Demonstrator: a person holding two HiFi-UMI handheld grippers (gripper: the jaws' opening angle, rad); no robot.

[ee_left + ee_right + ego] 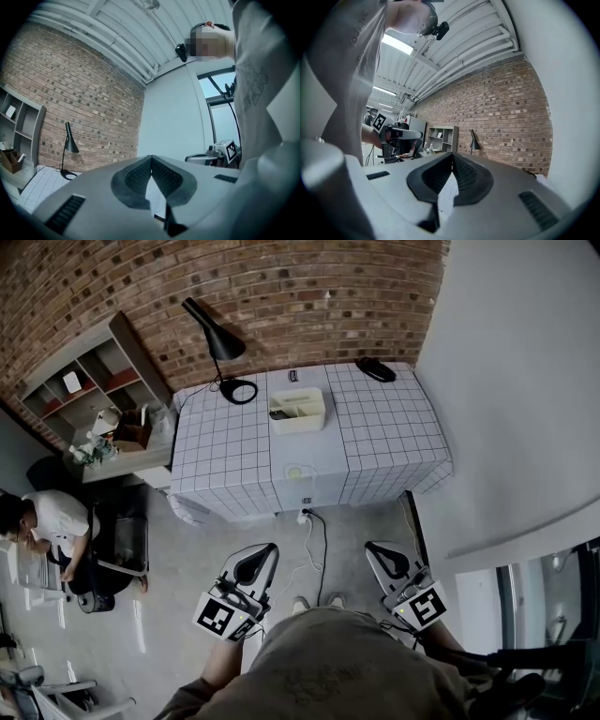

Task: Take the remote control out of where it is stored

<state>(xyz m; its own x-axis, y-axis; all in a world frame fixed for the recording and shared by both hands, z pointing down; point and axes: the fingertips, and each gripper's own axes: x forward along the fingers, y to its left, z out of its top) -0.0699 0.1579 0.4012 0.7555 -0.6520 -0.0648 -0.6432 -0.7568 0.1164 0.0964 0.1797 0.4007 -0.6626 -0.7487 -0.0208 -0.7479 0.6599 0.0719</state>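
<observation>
In the head view, a cream open box stands on the white-tiled table ahead. A dark slim thing, perhaps the remote control, lies in the box's left part. My left gripper and right gripper are held low over the floor, well short of the table, beside my body. Both are shut with nothing between the jaws. In the left gripper view, the left gripper has its tips meeting. The right gripper looks the same in its own view.
A black desk lamp stands at the table's back left, and a black object lies at its back right. A shelf unit and a seated person are on the left. A cable runs on the floor.
</observation>
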